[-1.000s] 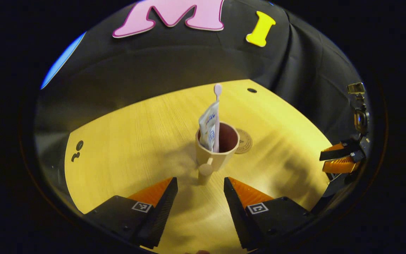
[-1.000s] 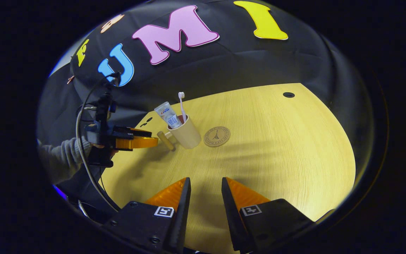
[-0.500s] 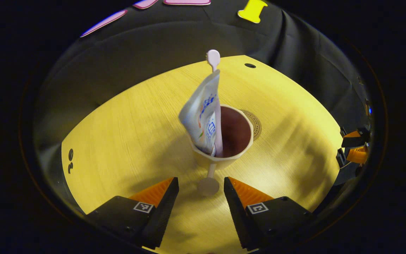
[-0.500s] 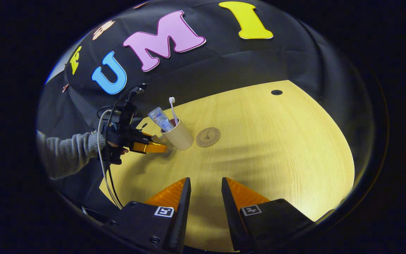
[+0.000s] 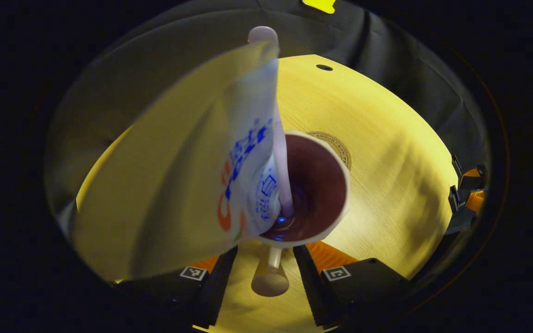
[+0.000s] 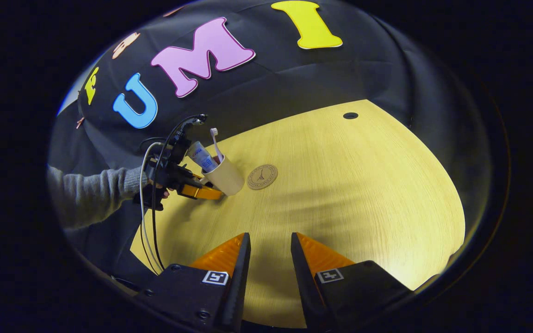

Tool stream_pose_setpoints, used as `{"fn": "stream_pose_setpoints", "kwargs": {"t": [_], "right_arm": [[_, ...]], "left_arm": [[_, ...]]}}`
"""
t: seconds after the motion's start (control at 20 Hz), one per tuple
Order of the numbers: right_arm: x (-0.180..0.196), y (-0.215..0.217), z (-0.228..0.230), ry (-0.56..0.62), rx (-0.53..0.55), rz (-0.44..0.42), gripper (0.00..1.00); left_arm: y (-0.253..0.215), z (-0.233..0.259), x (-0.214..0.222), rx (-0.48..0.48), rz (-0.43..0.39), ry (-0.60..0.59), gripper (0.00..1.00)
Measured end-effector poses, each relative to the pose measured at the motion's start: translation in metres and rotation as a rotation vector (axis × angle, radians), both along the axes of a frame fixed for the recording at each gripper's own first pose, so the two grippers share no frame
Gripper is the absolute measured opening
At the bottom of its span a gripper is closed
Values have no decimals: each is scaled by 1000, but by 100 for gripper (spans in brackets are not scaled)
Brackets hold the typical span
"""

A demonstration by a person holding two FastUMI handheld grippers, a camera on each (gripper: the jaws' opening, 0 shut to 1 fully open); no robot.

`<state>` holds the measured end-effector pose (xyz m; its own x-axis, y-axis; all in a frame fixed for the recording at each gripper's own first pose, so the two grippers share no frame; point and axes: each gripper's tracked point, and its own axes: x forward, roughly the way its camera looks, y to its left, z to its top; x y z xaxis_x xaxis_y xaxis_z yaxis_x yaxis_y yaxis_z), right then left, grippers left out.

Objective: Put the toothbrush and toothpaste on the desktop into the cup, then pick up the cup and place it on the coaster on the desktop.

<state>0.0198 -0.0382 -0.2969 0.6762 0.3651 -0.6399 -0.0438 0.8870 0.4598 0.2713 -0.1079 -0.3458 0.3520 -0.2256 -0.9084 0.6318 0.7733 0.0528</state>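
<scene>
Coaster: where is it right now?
The coaster lies bare on the desktop, just right of the cup in the right gripper view; in the left gripper view it peeks out behind the cup's rim.

The coaster (image 5: 336, 145) carries a ring of capital letters around its rim; in the left gripper view the part clear of the cup (image 5: 312, 189) reads "AMOUR" and then "MON", with the rest hidden. In the right gripper view the coaster (image 6: 262, 176) bears a small tower emblem at its centre, its lettering too small to read. The toothpaste (image 5: 243, 152) tube has blue and orange print, too blurred and close to make out. Each claw finger bears a square black-and-white marker (image 6: 215, 277).
</scene>
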Motion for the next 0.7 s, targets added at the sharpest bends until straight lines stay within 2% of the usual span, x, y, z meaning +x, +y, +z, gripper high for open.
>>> {"fn": "stream_pose_setpoints", "kwargs": {"t": [0.1, 0.15, 0.3, 0.35, 0.4, 0.45, 0.5, 0.55, 0.6, 0.65, 0.7], "right_arm": [[0, 0, -1, 5, 3, 0, 54], [-1, 0, -2, 7, 4, 1, 54], [0, 0, -2, 9, 4, 8, 54], [0, 0, -2, 10, 3, 9, 54], [1, -1, -2, 12, 2, 10, 54], [0, -1, -3, 13, 2, 10, 54], [1, -2, -3, 15, 1, 10, 54], [1, -2, -3, 15, 0, 10, 54], [2, -2, -3, 16, 1, 10, 54], [2, -2, -3, 16, 2, 10, 54], [2, -2, -3, 16, 3, 10, 54]], "left_arm": [[-1, 1, 1, 1, 1, 14, 66], [-2, 0, 1, 4, 2, 18, 65], [-1, -1, 3, 13, 16, 9, 34], [-1, -1, 2, 12, 20, 10, 38], [-1, 0, 2, 7, 26, 11, 33], [-2, -1, 2, 2, 34, 11, 37], [-2, -1, 2, 0, 41, 9, 32], [-1, 0, 3, 2, 45, 0, 32], [0, 1, 4, 3, 48, -11, 36], [1, 1, 5, 8, 52, -20, 31], [0, 4, 5, 3, 54, -25, 36]]}}
